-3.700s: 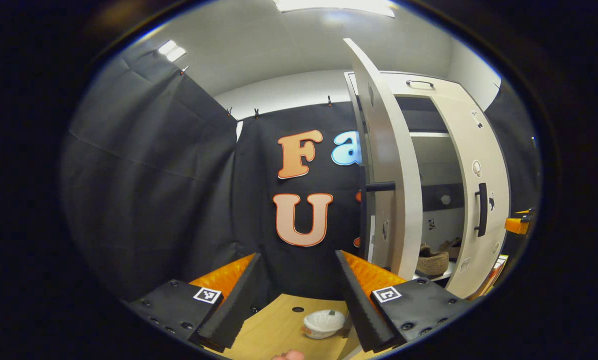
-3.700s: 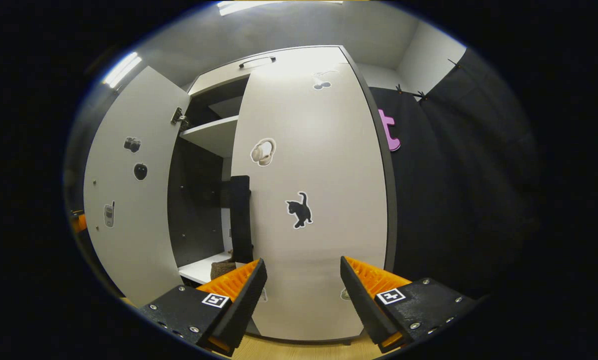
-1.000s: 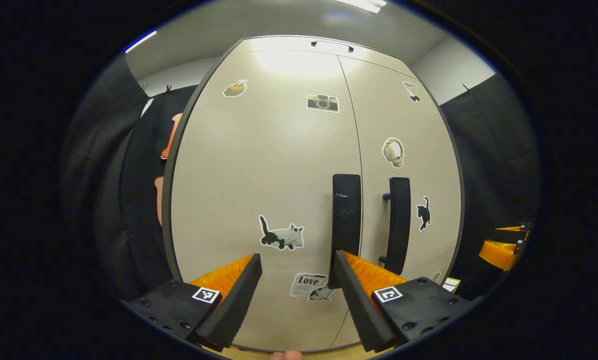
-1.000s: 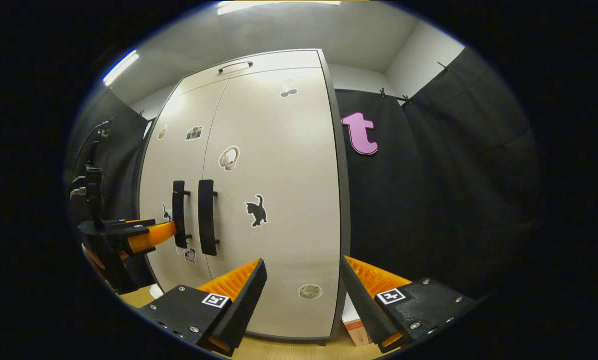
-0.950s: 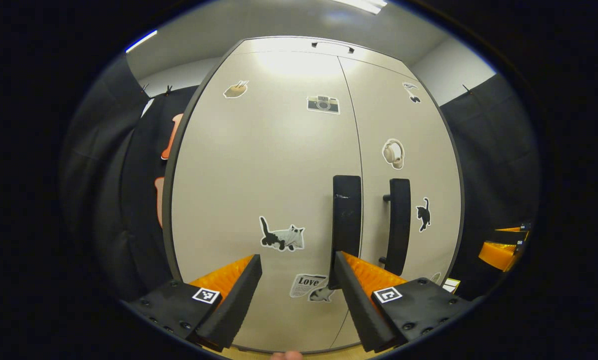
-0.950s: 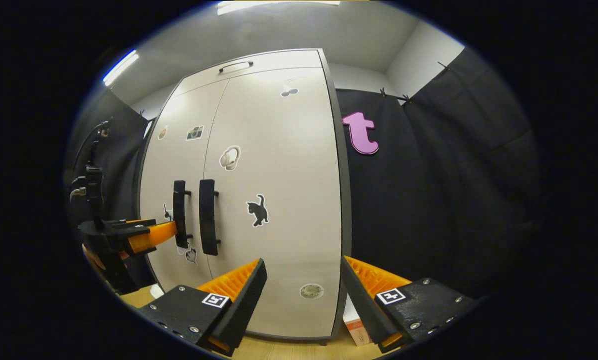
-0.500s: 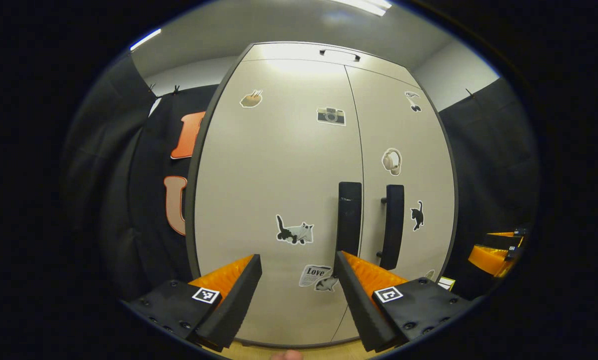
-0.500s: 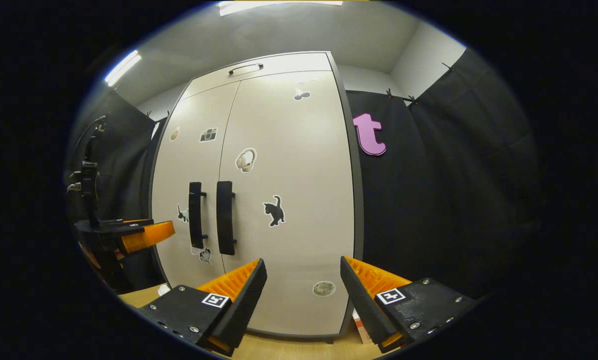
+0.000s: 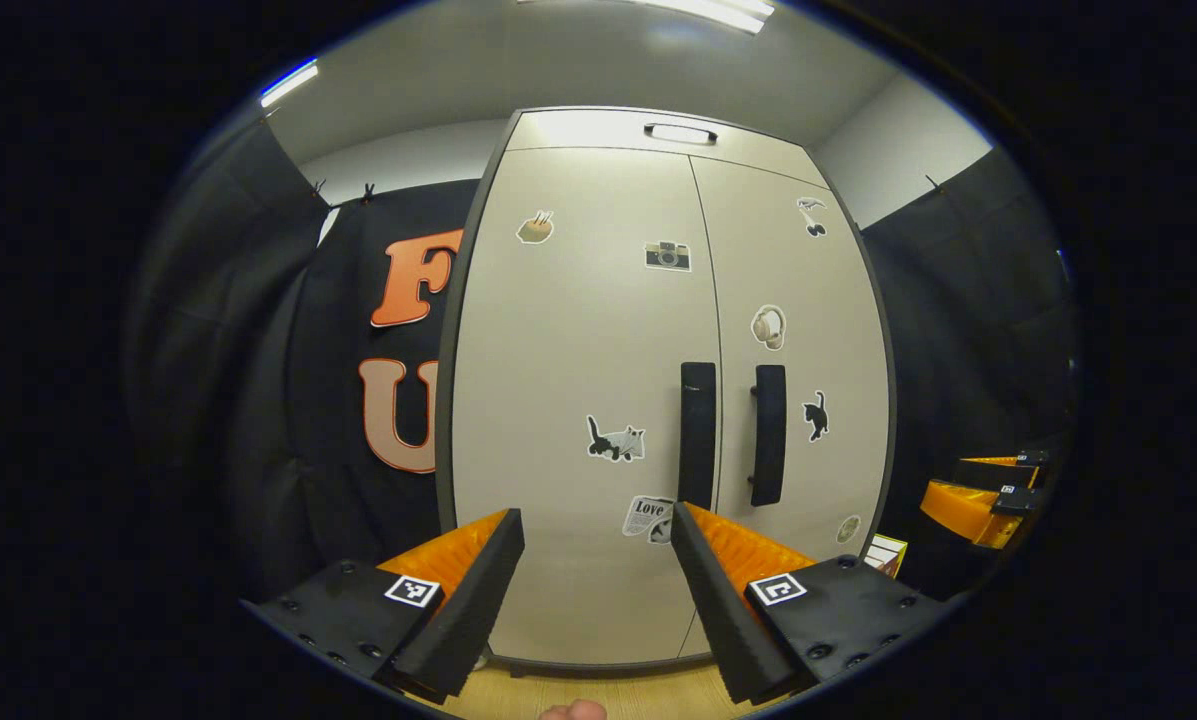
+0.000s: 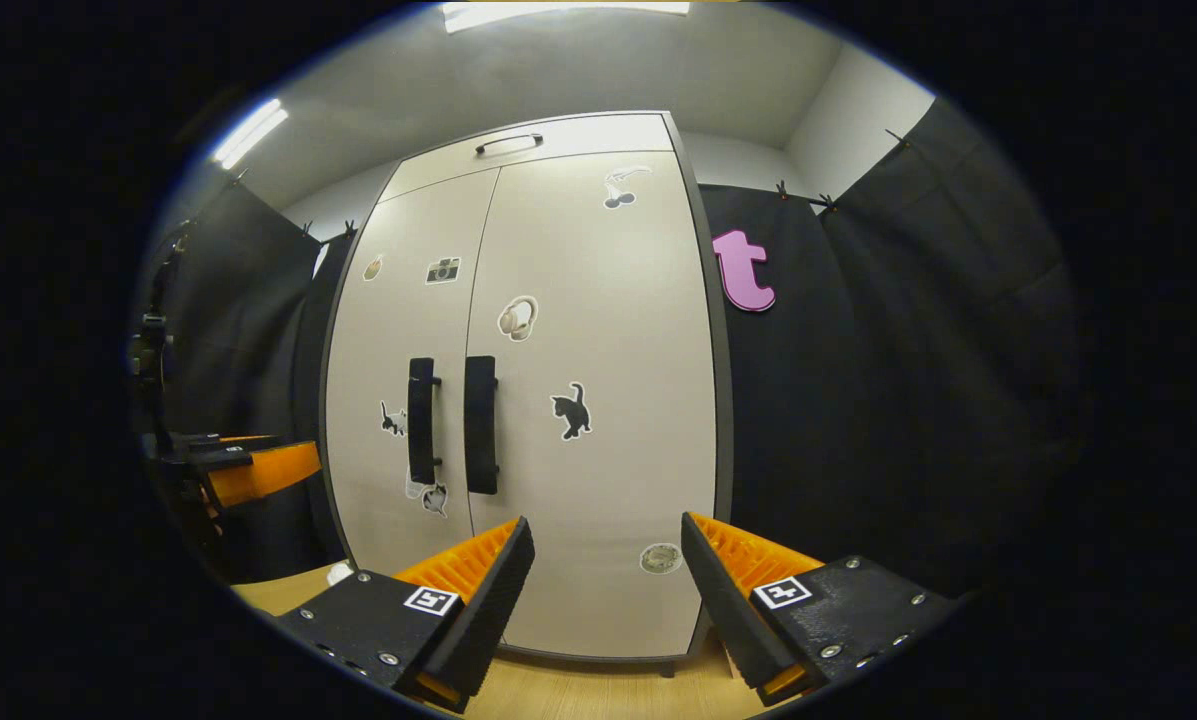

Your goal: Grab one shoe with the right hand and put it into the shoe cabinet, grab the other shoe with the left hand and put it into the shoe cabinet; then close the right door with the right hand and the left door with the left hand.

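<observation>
The pale shoe cabinet (image 9: 578, 400) (image 10: 618, 460) stands with both doors flush and shut, so the shoes are hidden. Stickers dot the doors. Two black vertical handles sit side by side at the middle seam, the left handle (image 9: 697, 435) (image 10: 421, 420) and the right handle (image 9: 769, 435) (image 10: 481, 424). My left gripper (image 9: 596, 520) is open and empty, a short way back from the left door. My right gripper (image 10: 608, 530) is open and empty, facing the right door's lower part. The right gripper (image 9: 978, 495) appears at the right edge of the left gripper view, and the left gripper (image 10: 248, 468) at the left edge of the right gripper view.
A wooden floor (image 10: 598, 690) runs under the cabinet. A small cardboard box (image 9: 886, 552) sits by the cabinet's right foot. Black cloth walls close in on both sides of the cabinet.
Both doors were open 3.7 s ago and are shut now. Over the last second both grippers have drawn back from the cabinet, which looks smaller and farther.
</observation>
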The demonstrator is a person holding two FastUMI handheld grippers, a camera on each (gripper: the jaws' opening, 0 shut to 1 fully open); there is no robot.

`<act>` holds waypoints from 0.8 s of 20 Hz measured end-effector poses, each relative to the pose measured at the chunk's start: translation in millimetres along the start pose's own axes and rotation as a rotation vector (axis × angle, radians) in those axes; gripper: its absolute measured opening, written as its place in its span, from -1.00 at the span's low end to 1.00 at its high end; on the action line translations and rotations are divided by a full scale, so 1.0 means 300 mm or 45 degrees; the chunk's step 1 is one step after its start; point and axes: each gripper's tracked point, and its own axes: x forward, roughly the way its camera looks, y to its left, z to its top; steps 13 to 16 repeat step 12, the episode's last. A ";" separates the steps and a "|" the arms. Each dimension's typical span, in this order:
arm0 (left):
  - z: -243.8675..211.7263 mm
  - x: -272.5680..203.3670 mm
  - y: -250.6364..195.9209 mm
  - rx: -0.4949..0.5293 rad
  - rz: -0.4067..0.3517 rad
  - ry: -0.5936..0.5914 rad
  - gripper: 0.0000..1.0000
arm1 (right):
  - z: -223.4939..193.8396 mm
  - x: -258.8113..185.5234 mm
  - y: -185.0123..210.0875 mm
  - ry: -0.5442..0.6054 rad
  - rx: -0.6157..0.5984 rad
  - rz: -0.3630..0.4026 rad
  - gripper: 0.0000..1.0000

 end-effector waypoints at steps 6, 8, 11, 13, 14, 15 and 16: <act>-0.016 -0.048 0.002 0.002 0.009 0.003 0.94 | -0.013 -0.025 0.024 0.004 0.014 0.003 0.82; -0.011 -0.053 0.004 0.001 0.007 0.001 0.93 | -0.039 -0.022 0.032 0.025 0.019 0.007 0.83; 0.006 -0.057 0.008 0.006 0.009 -0.014 0.93 | -0.054 -0.018 0.040 0.044 0.028 0.011 0.83; 0.011 -0.056 0.008 0.000 0.007 -0.018 0.94 | -0.054 -0.018 0.042 0.044 0.029 0.010 0.83; 0.011 -0.056 0.008 0.000 0.007 -0.018 0.94 | -0.054 -0.018 0.042 0.044 0.029 0.010 0.83; 0.011 -0.056 0.008 0.000 0.007 -0.018 0.94 | -0.054 -0.018 0.042 0.044 0.029 0.010 0.83; 0.011 -0.056 0.008 0.000 0.007 -0.018 0.94 | -0.054 -0.018 0.042 0.044 0.029 0.010 0.83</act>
